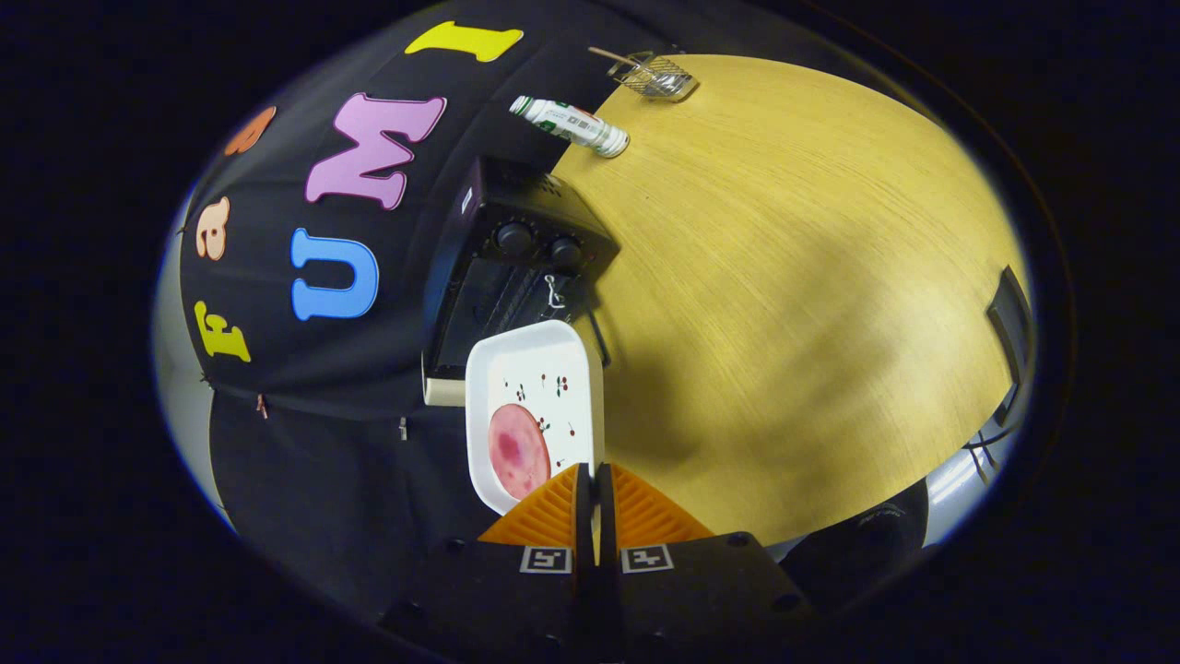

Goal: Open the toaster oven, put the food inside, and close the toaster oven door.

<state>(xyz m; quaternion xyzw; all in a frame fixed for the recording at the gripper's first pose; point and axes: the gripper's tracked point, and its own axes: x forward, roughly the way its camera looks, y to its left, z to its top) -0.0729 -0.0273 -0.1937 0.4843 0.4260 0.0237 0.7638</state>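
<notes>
The jaws [595, 503] are nearly closed, pinching the near rim of the white tray [535, 387], which is held up with its far edge just before the oven [512, 267]. A pink ham slice [518, 450] lies at the tray's near end. The oven sits at the tabletop [793, 304] edge by the wall. Beyond it lie a bottle [572, 124] and a wire rack [654, 76]. Bare tabletop spreads wide beside the tray.

A round wooden table [793, 304] stands against the black cloth wall [304, 433], lit brightly, with soft shadows across its top.
</notes>
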